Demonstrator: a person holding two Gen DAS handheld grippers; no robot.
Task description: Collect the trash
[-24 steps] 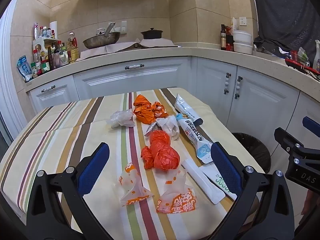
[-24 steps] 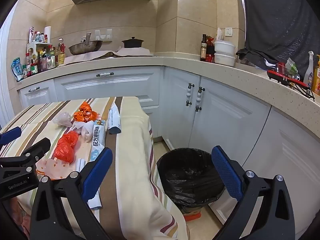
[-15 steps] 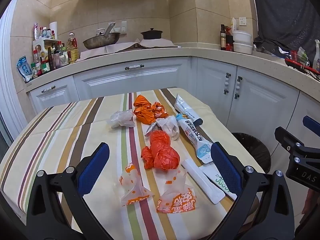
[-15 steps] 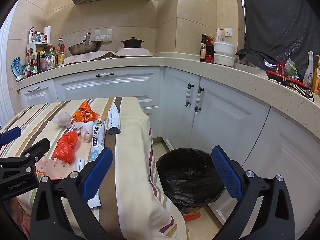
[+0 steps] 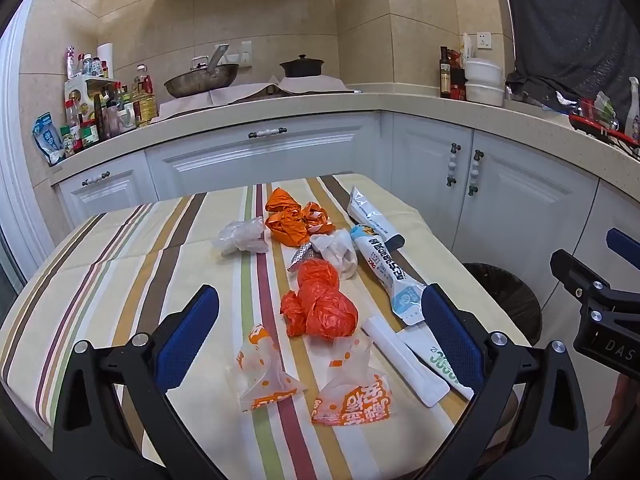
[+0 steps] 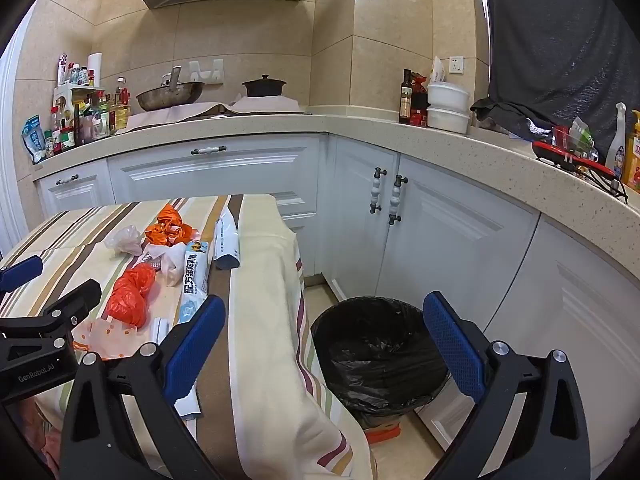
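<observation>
Trash lies on the striped tablecloth [image 5: 120, 272]: a crumpled orange bag [image 5: 320, 308], a second orange wad [image 5: 294, 220], clear plastic [image 5: 242, 236], a white bag [image 5: 336, 252], two orange-printed wrappers [image 5: 264, 376] [image 5: 354, 394], a long blue-white packet [image 5: 390, 276], a white-blue pouch [image 5: 370, 214] and white strips [image 5: 404, 360]. My left gripper [image 5: 320, 338] hovers open over the near wrappers, holding nothing. My right gripper [image 6: 324, 344] is open and empty above the black-lined bin [image 6: 380, 352] beside the table. The same orange bag [image 6: 130, 296] shows at its left.
White cabinets [image 6: 440, 232] and a stone counter [image 5: 280, 108] wrap the corner behind the table. A wok [image 5: 202, 80], a dark pot [image 5: 302, 68], bottles and a red dish rack [image 6: 572, 156] stand on the counter. The bin sits in a narrow floor gap.
</observation>
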